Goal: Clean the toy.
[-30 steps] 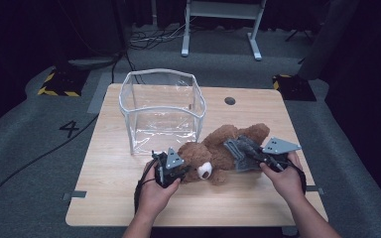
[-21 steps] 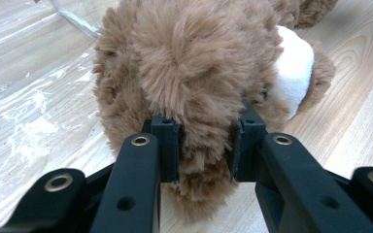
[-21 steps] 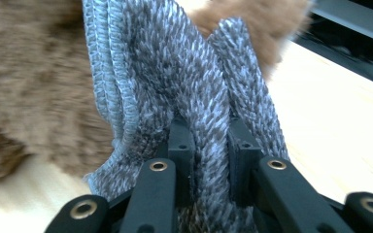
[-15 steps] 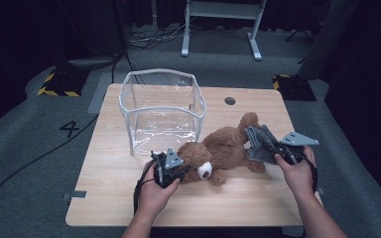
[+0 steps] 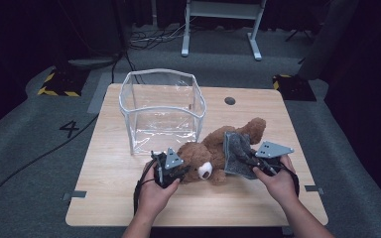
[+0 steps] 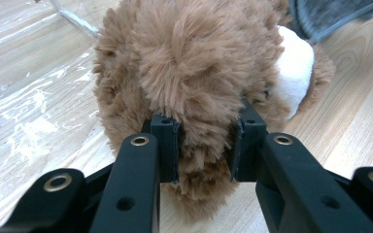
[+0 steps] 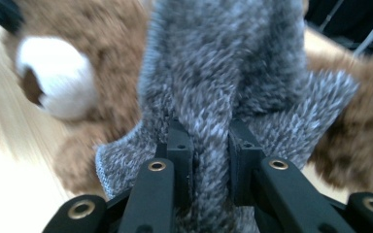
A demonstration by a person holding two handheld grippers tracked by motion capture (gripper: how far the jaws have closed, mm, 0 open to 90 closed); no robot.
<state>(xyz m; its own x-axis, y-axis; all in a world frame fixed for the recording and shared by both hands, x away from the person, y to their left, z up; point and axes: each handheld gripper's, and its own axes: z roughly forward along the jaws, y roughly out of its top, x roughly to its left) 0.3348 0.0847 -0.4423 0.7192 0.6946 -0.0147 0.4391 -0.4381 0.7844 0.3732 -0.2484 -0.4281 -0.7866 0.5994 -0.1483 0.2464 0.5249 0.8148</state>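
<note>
A brown teddy bear (image 5: 213,151) with a white snout (image 5: 205,171) lies on its side on the wooden table (image 5: 109,163), wearing a grey knitted garment (image 5: 237,151). My left gripper (image 5: 178,166) is shut on the bear's head, its pads pressed into the brown fur (image 6: 201,92). My right gripper (image 5: 252,161) is shut on a fold of the grey garment (image 7: 218,111) at the bear's body. The white snout (image 7: 53,80) lies to the left in the right gripper view.
A clear plastic box (image 5: 161,111) with an open top stands right behind the bear's head. A small dark hole (image 5: 229,100) marks the table's far side. White stand legs (image 5: 218,29) and cables lie on the floor beyond.
My right hand swung out to the right with the grey garment, then came back in and slightly down toward the bear. The left hand and the bear's head stayed put.
</note>
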